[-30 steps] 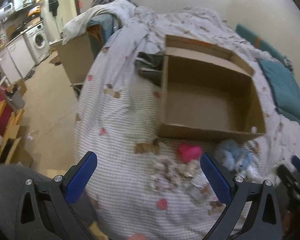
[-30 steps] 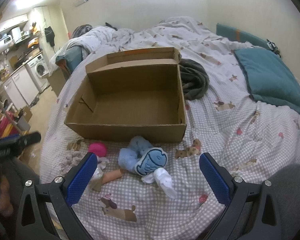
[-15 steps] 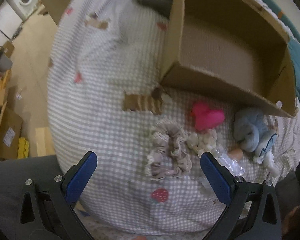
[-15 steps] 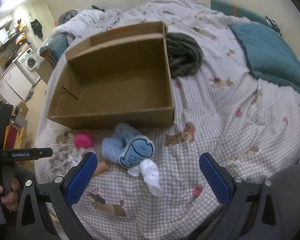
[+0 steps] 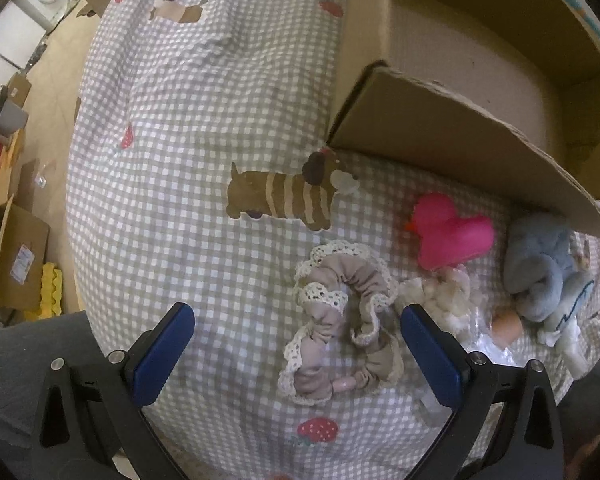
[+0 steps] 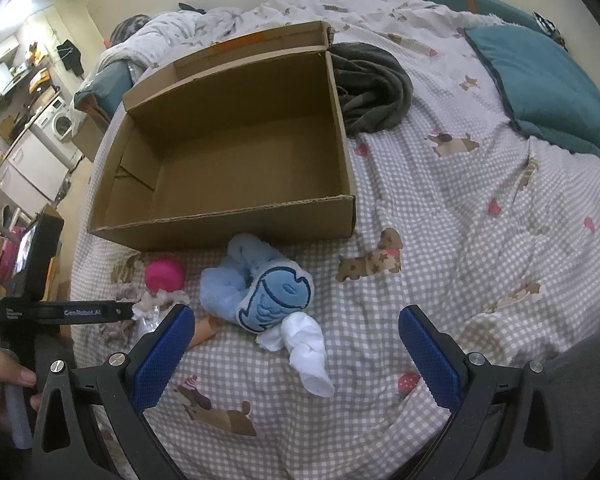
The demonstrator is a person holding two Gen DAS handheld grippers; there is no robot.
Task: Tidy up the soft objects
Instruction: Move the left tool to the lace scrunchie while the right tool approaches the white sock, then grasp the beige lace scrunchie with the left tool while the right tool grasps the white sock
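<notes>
Hovering left gripper (image 5: 296,334) (jaws wide), over lace scrunchie (image 5: 340,320), gingham bedspread (image 5: 188,160)

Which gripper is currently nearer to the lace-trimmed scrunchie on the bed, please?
Left. The left gripper hovers open right over the scrunchie, which lies between its fingers. The right gripper is open farther right, over the blue plush.

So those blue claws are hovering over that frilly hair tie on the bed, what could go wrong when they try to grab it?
The left gripper is open above the scrunchie. Closing could pinch the checked bedspread along with it. The small cream fluffy item and clear wrapper lie right beside the scrunchie, so they might get snagged too. The cardboard box sits on soft bedding and may shift if bumped.
</notes>
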